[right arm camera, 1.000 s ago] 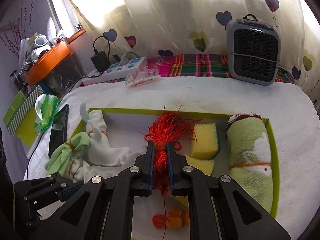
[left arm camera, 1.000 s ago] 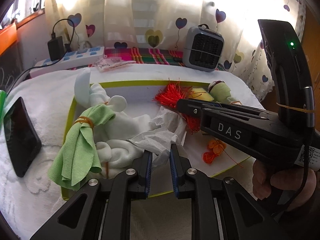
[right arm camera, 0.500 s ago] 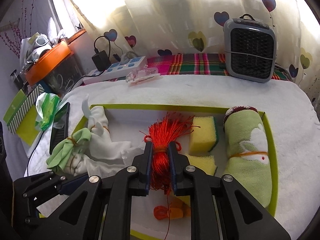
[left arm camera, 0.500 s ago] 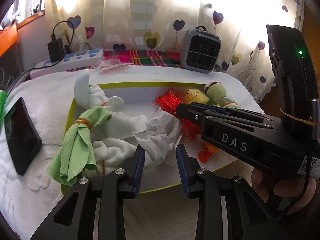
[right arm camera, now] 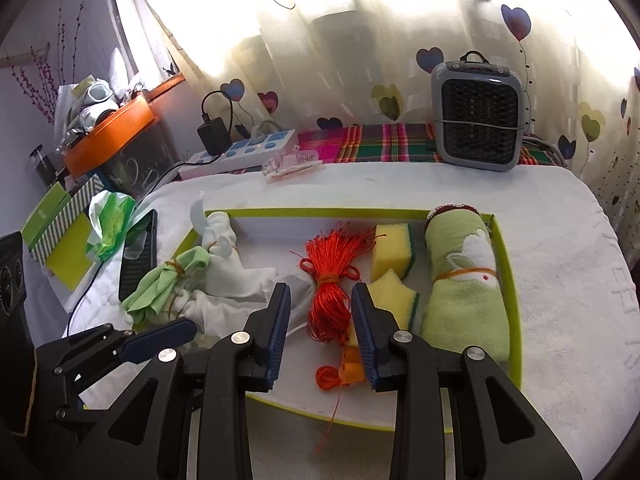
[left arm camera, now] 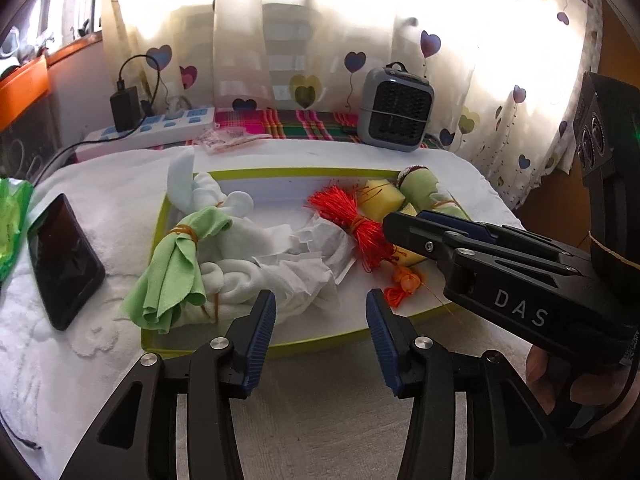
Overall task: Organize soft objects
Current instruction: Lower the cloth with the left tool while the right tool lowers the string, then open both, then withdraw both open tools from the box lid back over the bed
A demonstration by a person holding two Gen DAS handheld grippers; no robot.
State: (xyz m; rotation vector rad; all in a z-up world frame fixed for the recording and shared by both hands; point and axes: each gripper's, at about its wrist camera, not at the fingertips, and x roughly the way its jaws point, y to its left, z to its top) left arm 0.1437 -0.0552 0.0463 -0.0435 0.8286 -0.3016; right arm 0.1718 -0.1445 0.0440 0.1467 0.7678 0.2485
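Observation:
A green-rimmed tray (left arm camera: pixel 154 240) (right arm camera: pixel 512 280) holds the soft things. My left gripper (left arm camera: pixel 320 308) hangs over its near rim, jaws opening, with nothing between them. A crumpled white tissue (left arm camera: pixel 304 264) lies just beyond its tips, beside a tied green cloth (left arm camera: pixel 172 272) and white cloths (left arm camera: pixel 240 240). My right gripper (right arm camera: pixel 322 300) is also opening; the red string bundle (right arm camera: pixel 328 292) lies between its pads, untouched by either. Two yellow sponges (right arm camera: pixel 392 246) and a rolled green towel (right arm camera: pixel 464 292) lie to the right, and an orange tassel (right arm camera: pixel 332 374) lies near the front.
A white towel (right arm camera: pixel 560 240) covers the table. A black phone (left arm camera: pixel 64 268) and a green plastic bag (right arm camera: pixel 108 224) lie left of the tray. A grey heater (right arm camera: pixel 476 128) and a power strip (right arm camera: pixel 240 154) stand at the back. A hand (left arm camera: pixel 560 380) holds the right gripper.
Both grippers were shut and now stand open. The left let go of the white tissue and the right let go of the red string. Both drew back towards the tray's near rim.

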